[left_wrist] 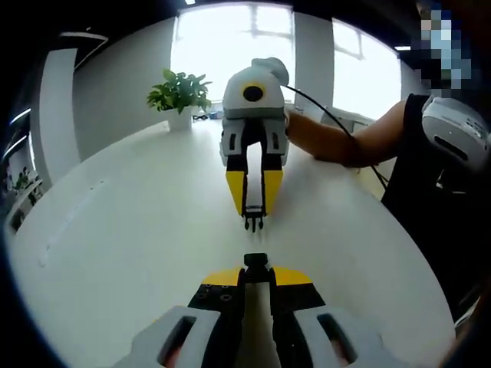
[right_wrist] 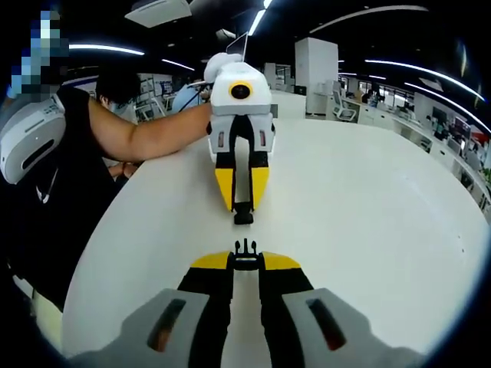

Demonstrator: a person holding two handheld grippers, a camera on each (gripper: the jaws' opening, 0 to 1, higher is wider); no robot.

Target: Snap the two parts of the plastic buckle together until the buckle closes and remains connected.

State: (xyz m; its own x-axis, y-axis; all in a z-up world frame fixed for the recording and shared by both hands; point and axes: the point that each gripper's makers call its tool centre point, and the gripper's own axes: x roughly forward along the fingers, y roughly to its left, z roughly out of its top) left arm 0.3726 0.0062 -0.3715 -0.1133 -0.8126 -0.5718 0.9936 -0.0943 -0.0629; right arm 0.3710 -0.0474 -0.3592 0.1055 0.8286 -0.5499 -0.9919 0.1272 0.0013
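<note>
My left gripper [left_wrist: 256, 271] is shut on the black socket half of the buckle [left_wrist: 256, 261], which pokes out past its yellow tips. Facing it over the white table [left_wrist: 138, 230], my right gripper [left_wrist: 254, 208] is shut on the pronged half [left_wrist: 254, 223], prongs pointing at the socket. A short gap separates the two halves, and they look lined up. In the right gripper view, the right gripper [right_wrist: 245, 262] holds the pronged half [right_wrist: 245, 247]. Opposite it, the left gripper [right_wrist: 243, 204] holds the socket half [right_wrist: 243, 218].
A potted plant [left_wrist: 180, 96] stands at the table's far edge before bright windows. The person's forearm [left_wrist: 337, 138] reaches in from the right, and their body [right_wrist: 61, 199] lines the table's left side. Office desks [right_wrist: 360, 111] lie beyond the table.
</note>
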